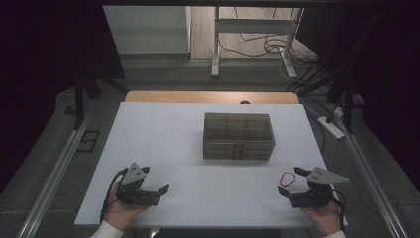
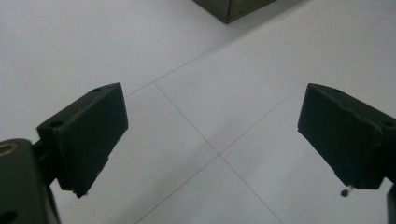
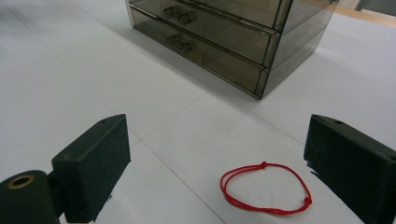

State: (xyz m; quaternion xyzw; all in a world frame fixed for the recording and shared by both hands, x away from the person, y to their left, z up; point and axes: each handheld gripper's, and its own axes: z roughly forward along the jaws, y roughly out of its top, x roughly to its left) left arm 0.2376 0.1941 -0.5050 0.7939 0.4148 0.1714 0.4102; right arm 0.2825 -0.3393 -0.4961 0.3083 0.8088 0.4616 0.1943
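Note:
A smoky see-through drawer box [image 1: 237, 136] stands in the middle of the white table top [image 1: 163, 134]; its drawers face me and are closed. A red cord loop [image 1: 281, 180] lies flat near the front right. My right gripper [image 1: 288, 181] rests low on the table, open, with the loop between its jaws. In the right gripper view the red cord loop [image 3: 263, 164] lies between the spread jaws of this gripper [image 3: 215, 158], nearer the right one, with the drawer box [image 3: 219, 37] beyond. My left gripper [image 1: 156, 179] rests at the front left, open and empty [image 2: 212, 135].
A wooden table edge [image 1: 213, 96] shows past the white top. Metal rails [image 1: 54, 173] run along both sides. On the floor lie a power strip [image 1: 331, 126] at the right and cables [image 1: 267, 47] by a desk frame farther back. A corner of the box [image 2: 233, 7] shows in the left gripper view.

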